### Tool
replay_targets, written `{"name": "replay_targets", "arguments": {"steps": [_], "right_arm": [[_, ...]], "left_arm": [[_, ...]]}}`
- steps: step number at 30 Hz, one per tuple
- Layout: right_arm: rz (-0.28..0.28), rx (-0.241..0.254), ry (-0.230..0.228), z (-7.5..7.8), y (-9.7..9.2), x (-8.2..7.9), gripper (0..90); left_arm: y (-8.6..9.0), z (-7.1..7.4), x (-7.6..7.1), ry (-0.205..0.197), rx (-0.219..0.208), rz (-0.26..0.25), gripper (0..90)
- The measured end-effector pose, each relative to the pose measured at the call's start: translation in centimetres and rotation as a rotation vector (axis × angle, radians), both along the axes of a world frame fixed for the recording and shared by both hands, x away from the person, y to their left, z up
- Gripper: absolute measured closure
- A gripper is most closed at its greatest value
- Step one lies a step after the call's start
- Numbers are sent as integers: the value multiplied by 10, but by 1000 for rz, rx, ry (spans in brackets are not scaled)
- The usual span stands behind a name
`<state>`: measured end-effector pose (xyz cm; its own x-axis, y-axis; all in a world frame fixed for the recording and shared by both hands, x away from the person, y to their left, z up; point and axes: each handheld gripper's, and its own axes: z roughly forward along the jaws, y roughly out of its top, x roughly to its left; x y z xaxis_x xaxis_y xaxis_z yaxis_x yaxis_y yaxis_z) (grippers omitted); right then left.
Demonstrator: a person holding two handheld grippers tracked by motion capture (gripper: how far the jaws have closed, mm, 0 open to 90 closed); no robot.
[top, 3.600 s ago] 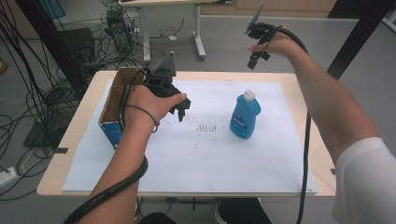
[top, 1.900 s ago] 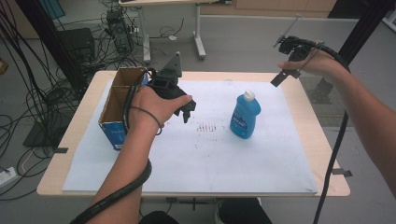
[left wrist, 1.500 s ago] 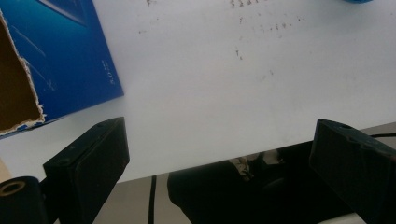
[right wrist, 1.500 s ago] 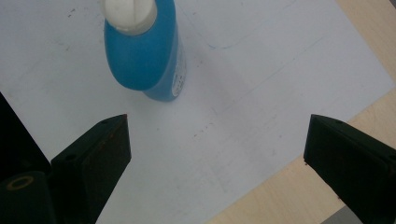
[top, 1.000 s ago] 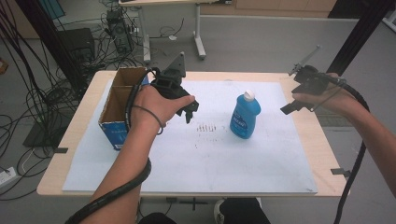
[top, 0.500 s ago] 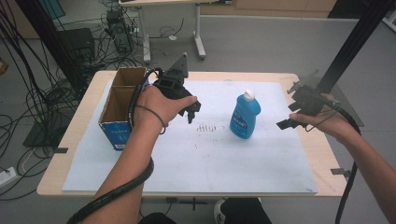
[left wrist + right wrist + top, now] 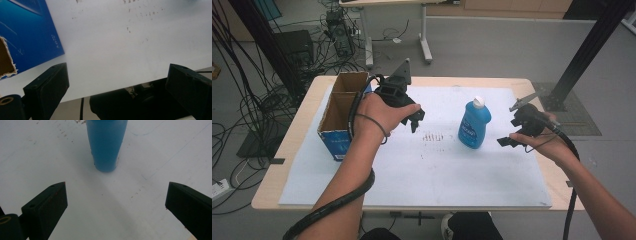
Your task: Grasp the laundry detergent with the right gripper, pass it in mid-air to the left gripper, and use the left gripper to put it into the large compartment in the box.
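Right gripper (image 7: 506, 141) hangs low over the white sheet (image 7: 427, 170), just to the right of the blue bottle (image 7: 474, 125), with its jaws spread wide and nothing between them. From the right gripper view the bottle (image 7: 107, 143) stands ahead of the jaws and centred between them, still apart from both, its base resting on the sheet (image 7: 105, 215). That bottle is upright with a white cap, right of the middle of the table (image 7: 292, 150) and next to a patch of small dark marks (image 7: 432, 137) on the sheet. Left gripper (image 7: 416, 119) is held above the sheet between the cardboard box (image 7: 341, 117) and the bottle, near the box; in the left gripper view its jaws gape too, empty, with the blue side of the box (image 7: 27, 35) at the upper left. The box sits at the left edge of the table, its top open and two compartments showing
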<state>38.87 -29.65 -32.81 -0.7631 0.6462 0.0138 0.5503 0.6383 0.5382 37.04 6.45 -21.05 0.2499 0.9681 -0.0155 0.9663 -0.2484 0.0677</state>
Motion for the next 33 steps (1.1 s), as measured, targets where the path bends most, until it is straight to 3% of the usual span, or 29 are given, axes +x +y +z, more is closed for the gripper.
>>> {"name": "replay_targets", "arguments": {"steps": [18,33], "right_arm": [[-50,72,-51,-31,26,-1,34],[-84,159,-134,-50,45,8,32]], "left_arm": [[2,-1,1,2,5,-2,52],[4,-6,4,9,6,14,52]]}}
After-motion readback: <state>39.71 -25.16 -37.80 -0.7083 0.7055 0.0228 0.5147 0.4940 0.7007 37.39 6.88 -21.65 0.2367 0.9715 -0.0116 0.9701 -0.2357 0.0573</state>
